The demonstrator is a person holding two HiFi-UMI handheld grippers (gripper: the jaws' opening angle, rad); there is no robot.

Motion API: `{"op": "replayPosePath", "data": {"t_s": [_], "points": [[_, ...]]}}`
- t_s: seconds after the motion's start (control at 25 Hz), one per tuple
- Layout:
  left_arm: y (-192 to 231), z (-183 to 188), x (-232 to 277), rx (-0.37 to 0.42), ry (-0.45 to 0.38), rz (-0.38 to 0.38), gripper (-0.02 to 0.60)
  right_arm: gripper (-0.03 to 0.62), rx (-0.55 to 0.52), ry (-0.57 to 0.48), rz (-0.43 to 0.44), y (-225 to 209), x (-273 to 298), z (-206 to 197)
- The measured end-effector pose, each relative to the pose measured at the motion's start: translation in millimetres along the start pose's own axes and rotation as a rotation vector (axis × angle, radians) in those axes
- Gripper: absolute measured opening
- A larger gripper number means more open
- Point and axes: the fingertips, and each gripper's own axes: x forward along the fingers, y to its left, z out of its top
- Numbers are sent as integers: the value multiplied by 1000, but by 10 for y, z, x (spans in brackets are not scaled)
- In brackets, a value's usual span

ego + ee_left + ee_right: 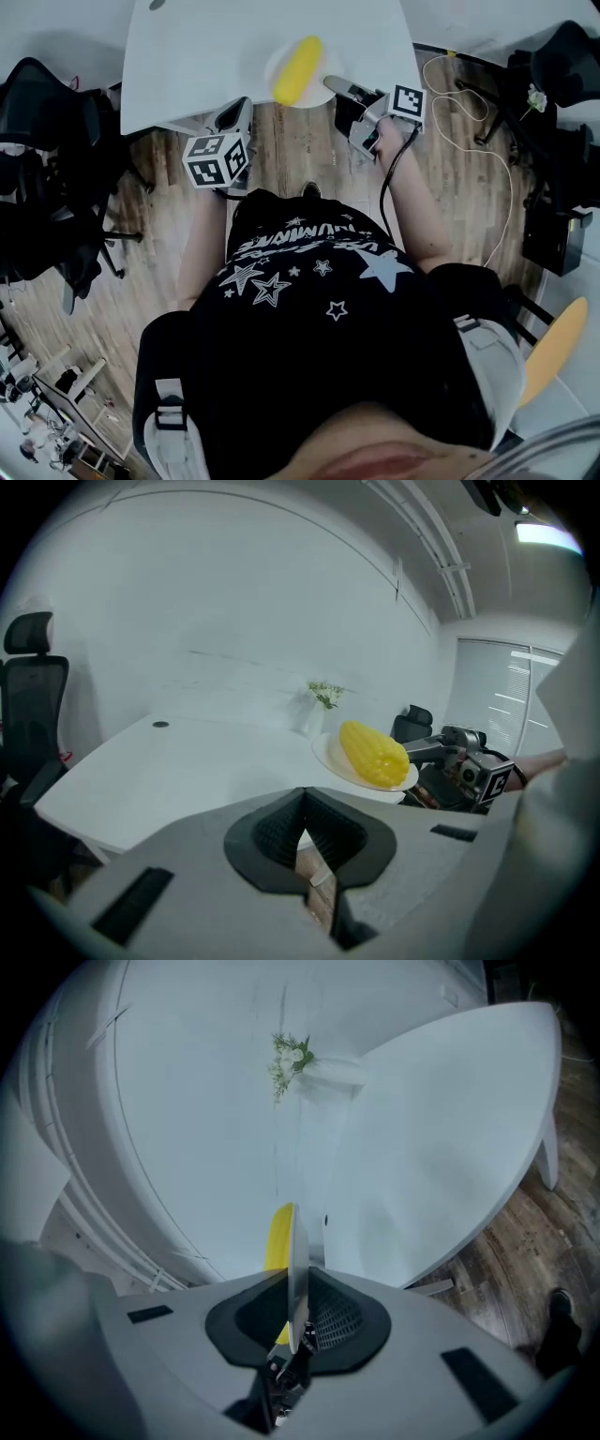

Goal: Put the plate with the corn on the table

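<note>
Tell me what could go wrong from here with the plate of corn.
1. The right gripper pinches the plate by one rim only; it may tip or slip.
2. The corn lies loose on it and could roll off.
3. The plate hangs near the table's edge; set down too early, it might fall to the floor.

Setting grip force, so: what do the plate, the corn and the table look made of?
Plate: white, smooth, thin-rimmed; ceramic or melamine, can't tell which.
Corn: even bright yellow with regular kernel rows; possibly a plastic replica, possibly real.
Table: white, flat, matte top, no grain; likely laminate or painted board.
</note>
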Motion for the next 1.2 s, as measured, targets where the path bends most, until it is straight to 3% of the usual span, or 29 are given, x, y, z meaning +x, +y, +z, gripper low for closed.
{"op": "replayPosePath", "data": {"t_s": [0.36,0.8,1.2], "points": [[295,192,441,27,18,-31,6,41,3,-73,-23,-139,202,405],[590,652,1571,61,57,-185,6,41,-13,-203,-68,-300,511,1272],[881,1085,2168,100,67,-263,6,41,-20,-289,-87,-349,811,1805]]}}
